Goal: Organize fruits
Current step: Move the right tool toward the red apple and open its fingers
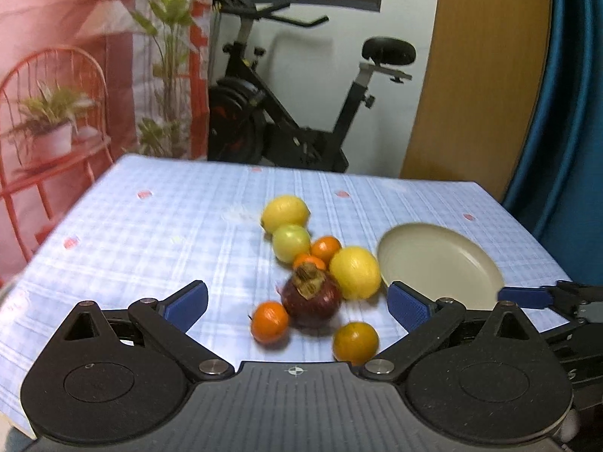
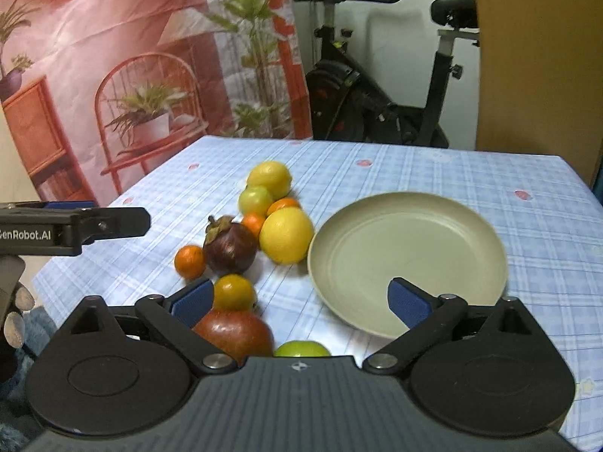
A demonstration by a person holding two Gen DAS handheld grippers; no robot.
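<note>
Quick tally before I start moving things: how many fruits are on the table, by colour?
Yellow fruits: 2
Orange fruits: 4
Green fruits: 2
Dark purple mangosteen: 1
Red-brown fruit: 1
Total: 10, none of them on the plate.

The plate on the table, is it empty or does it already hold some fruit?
Empty. The plate shows only its bare beige inside in both views; the nearest lemon lies on the tablecloth beside its rim.
</note>
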